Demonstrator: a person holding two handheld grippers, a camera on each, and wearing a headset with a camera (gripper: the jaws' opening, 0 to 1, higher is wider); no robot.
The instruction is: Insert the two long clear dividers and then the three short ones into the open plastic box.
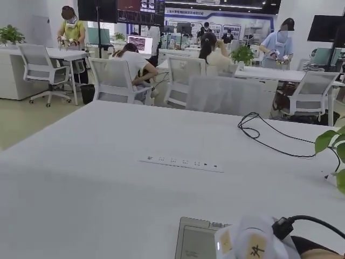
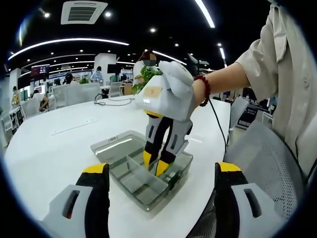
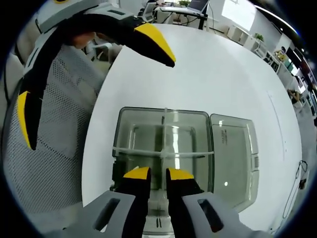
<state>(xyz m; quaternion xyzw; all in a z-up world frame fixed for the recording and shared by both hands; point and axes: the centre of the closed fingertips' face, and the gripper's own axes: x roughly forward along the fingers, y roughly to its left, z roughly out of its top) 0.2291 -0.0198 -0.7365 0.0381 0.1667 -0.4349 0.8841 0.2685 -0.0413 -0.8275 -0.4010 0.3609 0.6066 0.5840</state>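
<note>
The open clear plastic box [image 3: 119, 134] lies near the table's edge, its hinged lid [image 3: 233, 148] flat beside it. Inside it, one clear divider [image 3: 165, 130] runs along the middle and another [image 3: 190, 154] crosses it. My right gripper [image 3: 158, 173] points down into the box, its jaws nearly together on the near end of the middle divider. The left gripper view shows this right gripper [image 2: 154, 163], held by a hand, standing in the box [image 2: 133, 191]. My left gripper [image 3: 91, 84] hovers wide open off the table's edge, with nothing between its fingers [image 2: 96, 171].
The white table [image 1: 108, 178] carries a flush socket strip [image 1: 183, 163], a black cable [image 1: 269, 140] and a plant [image 1: 337, 145] at the right. A grey mesh chair [image 3: 59, 163] stands at the edge by the box. People sit at desks beyond.
</note>
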